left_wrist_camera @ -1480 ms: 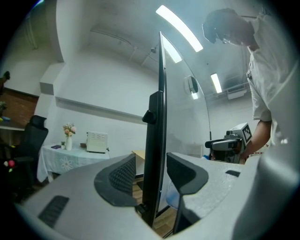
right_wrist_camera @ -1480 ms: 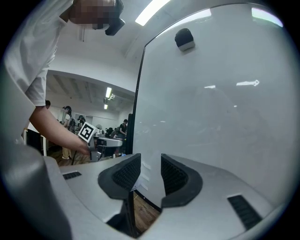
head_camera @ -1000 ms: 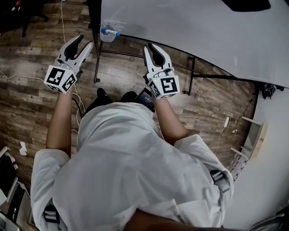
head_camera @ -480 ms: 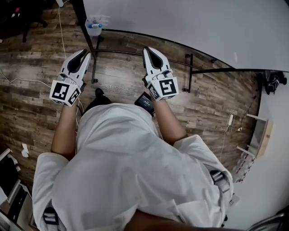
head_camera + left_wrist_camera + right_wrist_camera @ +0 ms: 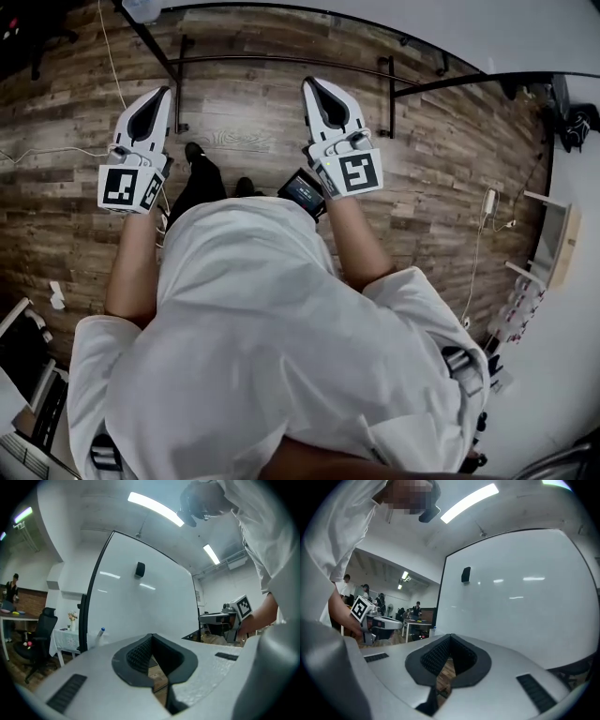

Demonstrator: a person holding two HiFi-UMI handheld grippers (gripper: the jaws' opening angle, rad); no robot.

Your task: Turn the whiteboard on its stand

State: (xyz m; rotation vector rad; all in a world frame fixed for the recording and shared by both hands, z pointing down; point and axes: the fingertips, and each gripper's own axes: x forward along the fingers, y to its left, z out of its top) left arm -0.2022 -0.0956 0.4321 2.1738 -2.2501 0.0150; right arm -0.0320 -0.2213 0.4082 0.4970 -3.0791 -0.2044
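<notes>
one black block (image 5: pixel 139 569) on whiteboard (image 5: pixel 140 611), gripper views only

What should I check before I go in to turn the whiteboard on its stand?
1. Empty left claw: ok, shut on nothing.
2. Empty right claw: ok, shut on nothing.
3. Claws open for a grip: not ok, both are shut.
4. Claws at the whiteboard: not ok, both are apart from it.
5. Firm hold of the black block on the board: cannot tell.
6. Room round the stand: cannot tell, only part of it shows.
</notes>
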